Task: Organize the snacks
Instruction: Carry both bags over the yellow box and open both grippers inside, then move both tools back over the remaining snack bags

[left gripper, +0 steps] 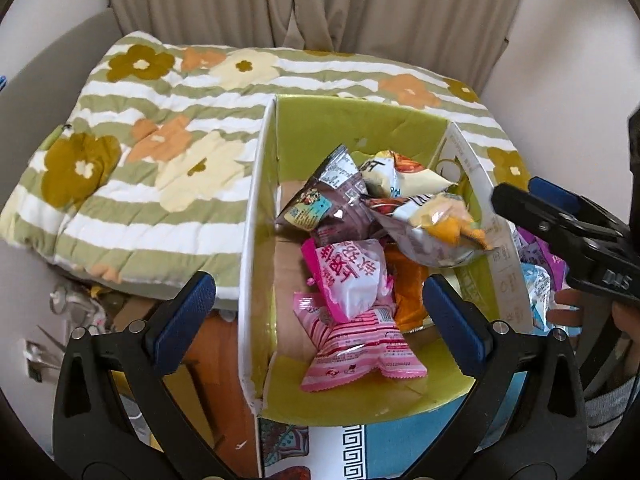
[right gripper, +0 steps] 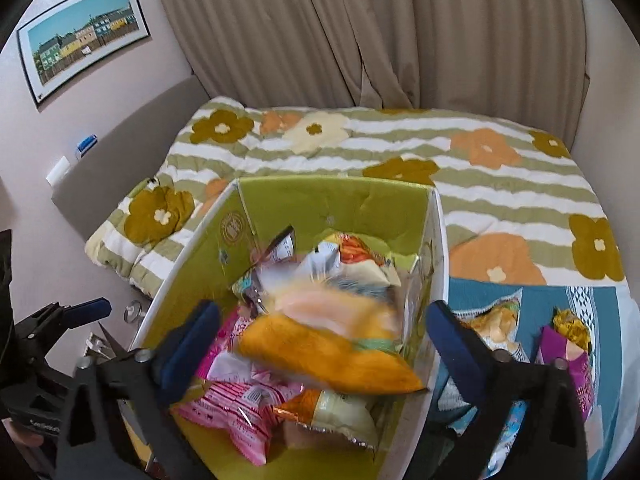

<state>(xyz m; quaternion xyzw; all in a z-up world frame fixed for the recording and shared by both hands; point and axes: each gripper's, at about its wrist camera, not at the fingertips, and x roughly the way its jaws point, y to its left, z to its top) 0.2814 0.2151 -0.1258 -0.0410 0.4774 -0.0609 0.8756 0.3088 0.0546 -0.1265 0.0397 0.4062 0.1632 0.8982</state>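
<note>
Green-lined box standing open on a flowered quilt, curtains behind

Inside, a heap of snacks: pink striped pack nearest, white-and-pink pack lying on top of it, purple pack farther back against the left wall, pale pack behind that at the far end, orange pack at the right side under the others

Left gripper hovering over the near end of the box, blue pads wide apart, nothing between them, left pad outside the box wall, right pad above the orange pack

Right gripper over the same box from the other side, pads spread wide, gripping nothing

Between and beyond those pads, a yellow bag smeared with motion blur above the pile, touching neither pad; seen from the left wrist as a clear-and-yellow bag lying on the heap by the right wall, just below the black tip of the right gripper

Outside the box on the right, more snacks on a blue cloth: yellow pack just beside the wall, magenta pack farther right, both lying flat

Framed picture on the wall at far left
</note>
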